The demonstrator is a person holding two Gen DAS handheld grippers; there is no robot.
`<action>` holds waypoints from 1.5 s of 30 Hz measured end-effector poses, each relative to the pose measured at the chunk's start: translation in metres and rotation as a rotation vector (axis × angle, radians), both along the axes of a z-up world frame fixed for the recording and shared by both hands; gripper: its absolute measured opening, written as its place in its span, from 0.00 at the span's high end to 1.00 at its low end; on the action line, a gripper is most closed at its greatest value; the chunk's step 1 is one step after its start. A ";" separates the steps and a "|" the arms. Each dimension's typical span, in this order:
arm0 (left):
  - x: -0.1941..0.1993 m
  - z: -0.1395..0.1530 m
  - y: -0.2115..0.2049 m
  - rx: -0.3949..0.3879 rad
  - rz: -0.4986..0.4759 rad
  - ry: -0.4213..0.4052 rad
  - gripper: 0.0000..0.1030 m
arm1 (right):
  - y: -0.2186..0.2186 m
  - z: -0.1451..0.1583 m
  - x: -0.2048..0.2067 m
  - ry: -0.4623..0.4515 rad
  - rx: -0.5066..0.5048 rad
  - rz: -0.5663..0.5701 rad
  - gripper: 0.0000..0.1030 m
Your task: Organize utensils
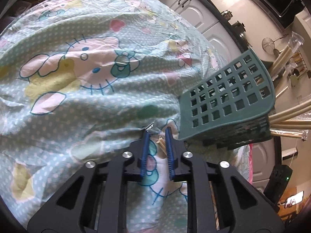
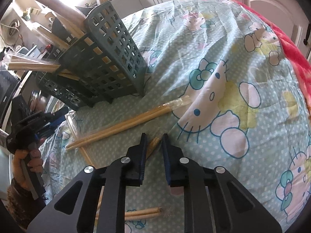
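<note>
Gripping: I hold a two-finger gripper in each hand above a cartoon-print cloth, both pointing steeply down.
Left gripper: my jaws stand nearly together, pinching the end of a clear-wrapped pair of chopsticks; crinkled wrapper film shows just past the tips.
Right gripper: my jaws stand nearly together, pinching the tip of a second wrapped pair, which runs back under the fingers toward me.
Loose pairs: one long pair lies just ahead of my right fingertips, slanting from low left to upper right; another pair lies behind the tips, under the gripper body.
Holder: a green slotted utensil basket stands ahead and to the left of my right gripper, and just ahead and right of my left one; wrapped chopsticks already lean out of it.
Handling, judged: the chopsticks look light, stiff and thin; the smooth film probably makes them slippery, so an end pinch may let them swivel or slide.
Where to hold, judged: a grasp nearer mid-length, across both sticks together, would steady them better for dropping upright into the basket.
Other hand: in the right view, a hand on my left gripper's handle shows at far left.
</note>
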State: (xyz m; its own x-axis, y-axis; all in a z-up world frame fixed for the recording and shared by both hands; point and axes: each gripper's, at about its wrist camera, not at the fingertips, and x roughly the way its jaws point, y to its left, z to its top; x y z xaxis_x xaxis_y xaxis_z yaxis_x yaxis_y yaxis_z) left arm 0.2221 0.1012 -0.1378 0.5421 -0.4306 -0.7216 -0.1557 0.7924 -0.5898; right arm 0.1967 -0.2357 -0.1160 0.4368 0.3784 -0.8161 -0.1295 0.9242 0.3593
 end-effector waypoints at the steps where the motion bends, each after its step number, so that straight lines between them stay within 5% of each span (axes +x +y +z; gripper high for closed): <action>1: 0.000 -0.001 0.001 -0.006 0.002 0.001 0.92 | 0.000 0.000 0.000 -0.001 0.004 -0.004 0.88; 11: -0.011 0.016 0.012 -0.034 0.009 -0.055 0.98 | -0.002 0.011 -0.004 -0.025 0.037 0.001 0.94; 31: -0.064 0.132 -0.006 -0.015 -0.075 -0.350 1.00 | 0.041 0.104 -0.044 -0.280 0.034 0.208 0.96; 45: -0.080 0.188 -0.018 0.003 -0.128 -0.481 1.00 | 0.057 0.157 -0.052 -0.417 0.036 0.260 0.96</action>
State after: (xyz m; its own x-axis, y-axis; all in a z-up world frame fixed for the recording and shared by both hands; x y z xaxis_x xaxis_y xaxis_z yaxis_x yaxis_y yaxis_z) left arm 0.1421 0.0830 0.0506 0.7569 -0.5135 -0.4043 0.2316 0.7892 -0.5689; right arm 0.1446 -0.1790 0.0413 0.6107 0.5436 -0.5758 -0.4944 0.8298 0.2590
